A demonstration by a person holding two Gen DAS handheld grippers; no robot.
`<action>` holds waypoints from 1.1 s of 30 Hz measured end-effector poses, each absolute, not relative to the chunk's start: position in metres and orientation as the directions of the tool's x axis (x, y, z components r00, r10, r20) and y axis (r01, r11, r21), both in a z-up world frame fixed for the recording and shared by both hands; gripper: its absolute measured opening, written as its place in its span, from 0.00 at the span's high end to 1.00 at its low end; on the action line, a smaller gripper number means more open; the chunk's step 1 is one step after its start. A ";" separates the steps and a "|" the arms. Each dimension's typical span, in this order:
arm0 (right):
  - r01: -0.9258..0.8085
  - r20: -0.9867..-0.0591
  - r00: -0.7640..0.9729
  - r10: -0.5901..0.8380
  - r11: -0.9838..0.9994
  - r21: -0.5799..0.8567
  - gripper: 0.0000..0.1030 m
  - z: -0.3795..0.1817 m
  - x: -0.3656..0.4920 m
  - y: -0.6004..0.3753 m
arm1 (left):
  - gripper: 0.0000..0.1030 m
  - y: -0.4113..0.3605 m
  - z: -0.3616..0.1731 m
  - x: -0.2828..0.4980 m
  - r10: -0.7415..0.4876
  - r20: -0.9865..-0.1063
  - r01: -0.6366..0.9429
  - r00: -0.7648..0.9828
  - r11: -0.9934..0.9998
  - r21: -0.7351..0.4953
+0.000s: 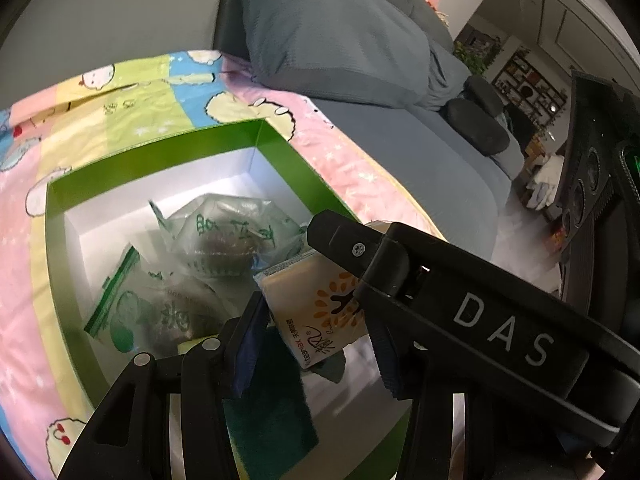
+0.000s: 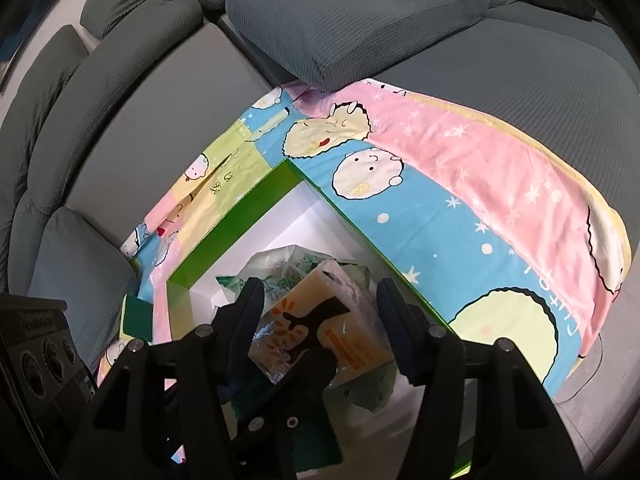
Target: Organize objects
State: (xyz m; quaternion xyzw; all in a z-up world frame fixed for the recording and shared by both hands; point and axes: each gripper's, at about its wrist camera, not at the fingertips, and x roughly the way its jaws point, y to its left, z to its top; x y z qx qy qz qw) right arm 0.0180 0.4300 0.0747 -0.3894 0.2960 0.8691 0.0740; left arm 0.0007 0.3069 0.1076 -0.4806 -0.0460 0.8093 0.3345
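The left gripper [image 1: 316, 320] pinches a tissue pack [image 1: 316, 300] over the green box [image 1: 280, 136]; the right gripper [image 2: 320, 320] stands spread around the same pack, pads clear. Below lie bagged snacks [image 1: 216, 236] and a green sponge [image 1: 272, 412]. The box sits on a cartoon blanket [image 2: 460, 184], sofa cushions [image 2: 360, 12] behind. One finger reads "DAS".

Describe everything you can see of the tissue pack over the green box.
The tissue pack is a cream-yellow block in glossy clear wrap, printed with a dark tree, orange leaves and an orange label. It lies tilted over the bagged items inside the green box, between the fingers of the right gripper, with the left gripper flanking it too. Which one clamps it is unclear.
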 end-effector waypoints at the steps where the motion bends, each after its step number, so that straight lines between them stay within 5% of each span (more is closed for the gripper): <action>1: -0.359 -0.723 -0.684 -0.102 -0.815 0.455 0.43 0.074 0.018 0.430 | 0.51 0.306 0.106 0.001 0.583 -0.750 -0.492 -0.311 -0.774 -0.398; 33: -0.393 -0.809 -0.584 -0.071 -0.847 0.359 0.44 0.053 -0.002 0.418 | 0.51 0.287 0.076 -0.007 0.576 -0.797 -0.363 -0.181 -0.792 -0.491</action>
